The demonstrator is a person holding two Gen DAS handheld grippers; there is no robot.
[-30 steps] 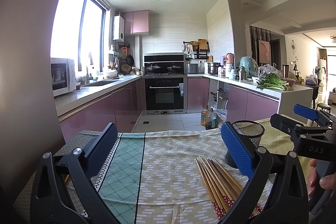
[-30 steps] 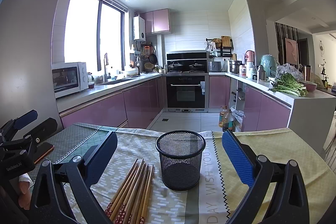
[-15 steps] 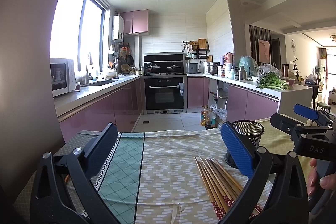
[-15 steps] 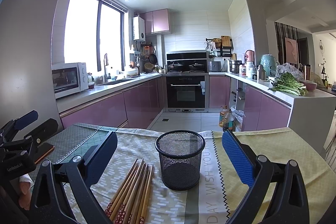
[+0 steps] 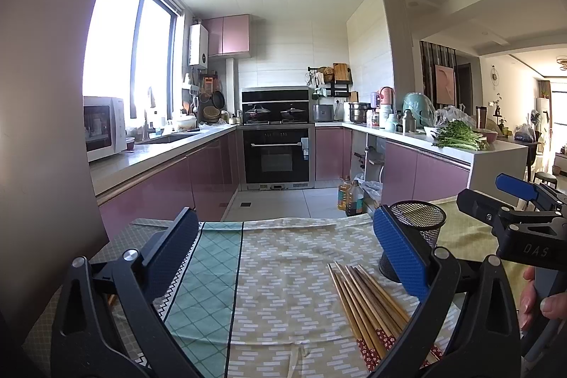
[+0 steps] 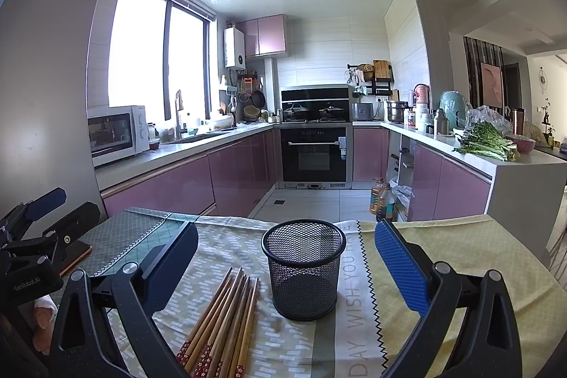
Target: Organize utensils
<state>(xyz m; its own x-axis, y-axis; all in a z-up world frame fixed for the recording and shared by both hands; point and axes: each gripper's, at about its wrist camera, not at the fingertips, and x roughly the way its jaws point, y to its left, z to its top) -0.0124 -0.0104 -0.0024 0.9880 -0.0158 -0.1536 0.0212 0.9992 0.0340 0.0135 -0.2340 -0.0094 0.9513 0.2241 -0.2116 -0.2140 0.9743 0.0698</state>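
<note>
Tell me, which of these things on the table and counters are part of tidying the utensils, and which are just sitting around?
Part of the job:
chopsticks
black mesh cup
left gripper and right gripper, both open

Just lying about:
microwave
leafy greens
oil bottles
phone

Brown wooden chopsticks (image 6: 221, 317) with red, white-flowered ends lay by a black mesh cup (image 6: 303, 268) on a tablecloth (image 6: 443, 254) patched in yellow-green, beige with white dashes and teal diamonds, edged with black zigzags. Blue-padded black grippers (image 6: 285, 259) framed glossy mauve cabinets (image 6: 234, 172).
</note>
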